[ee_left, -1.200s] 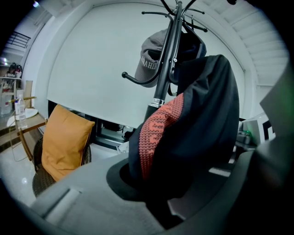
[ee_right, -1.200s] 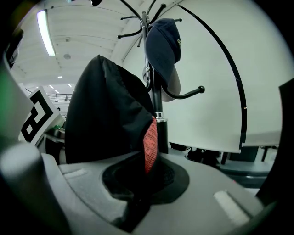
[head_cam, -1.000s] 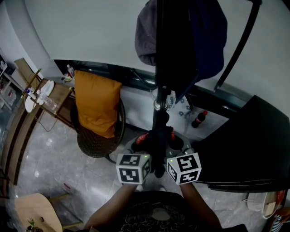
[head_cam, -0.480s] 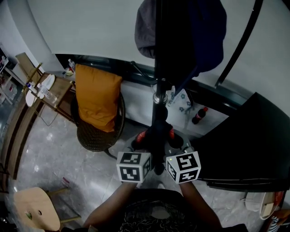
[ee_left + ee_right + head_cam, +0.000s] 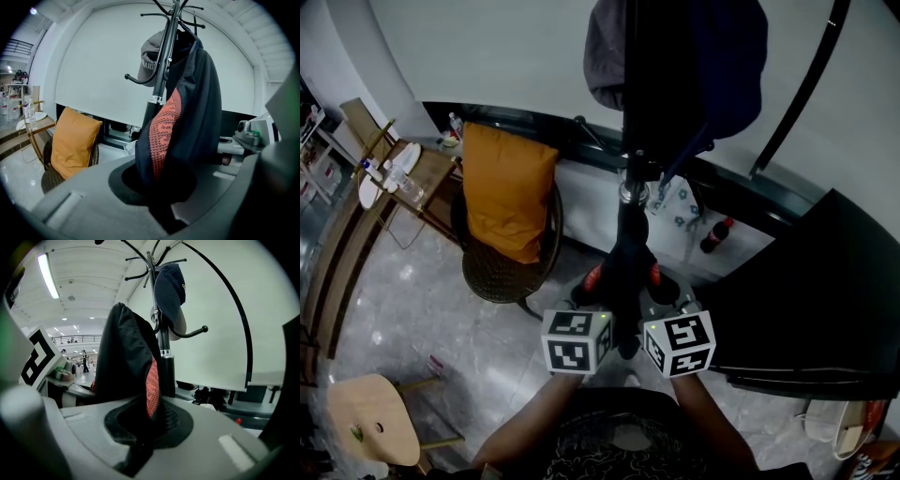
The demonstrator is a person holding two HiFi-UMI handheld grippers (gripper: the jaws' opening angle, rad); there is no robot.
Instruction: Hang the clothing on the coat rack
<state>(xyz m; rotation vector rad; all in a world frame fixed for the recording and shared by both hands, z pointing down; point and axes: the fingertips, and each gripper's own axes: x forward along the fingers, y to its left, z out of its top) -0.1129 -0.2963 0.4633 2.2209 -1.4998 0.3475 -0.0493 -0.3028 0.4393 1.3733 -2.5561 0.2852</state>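
garment (image 5: 623,267) on coat rack (image 5: 628,192) | left hand-held gripper (image 5: 602,311), right hand-held gripper (image 5: 649,309) at it

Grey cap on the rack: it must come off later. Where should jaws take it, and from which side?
Take the grey cap by its lower edge, probably from the left: that side hangs free, while the rack pole and dark jacket crowd its right.

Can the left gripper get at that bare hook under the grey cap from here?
Probably yes. The bare hook sticks out left of the pole with nothing on it, below the grey cap. But the left gripper is shut on the dark garment, so it would carry that along.
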